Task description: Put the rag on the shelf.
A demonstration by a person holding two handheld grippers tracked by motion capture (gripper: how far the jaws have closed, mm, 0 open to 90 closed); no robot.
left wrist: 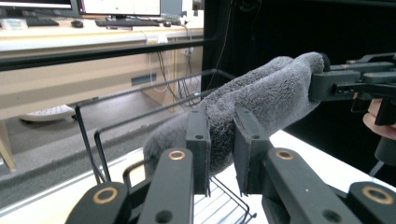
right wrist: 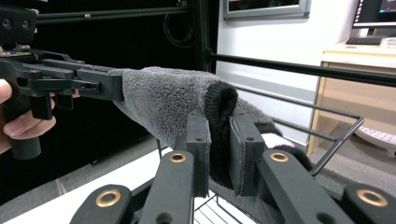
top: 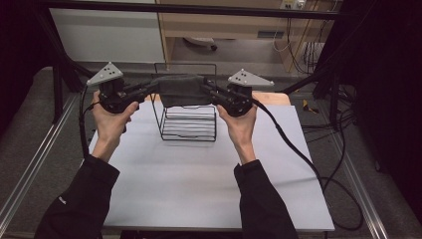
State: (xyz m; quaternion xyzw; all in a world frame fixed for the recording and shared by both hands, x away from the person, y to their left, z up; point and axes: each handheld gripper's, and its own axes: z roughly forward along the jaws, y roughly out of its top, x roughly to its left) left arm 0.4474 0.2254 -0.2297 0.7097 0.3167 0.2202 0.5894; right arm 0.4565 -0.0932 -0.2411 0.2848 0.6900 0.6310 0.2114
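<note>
High view: grey towel (top: pixel 180 89) spans wire rack (top: pixel 189 130), seemingly touching.

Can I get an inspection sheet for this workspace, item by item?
Surface: white table top, bare near the person.
Job's things: grey towel stretched between both tongs above the black wire rack, which stands at the far middle of the table.
Clutter: nothing seen.
Grippers: left tongs shut on one end of the towel; right tongs shut on the other end; a hand holds each.
Cables: one black cable trails from the right tongs across the table edge; more lie on the floor at right.
Surroundings: black frame bars, a wooden desk behind, grey floor.
</note>
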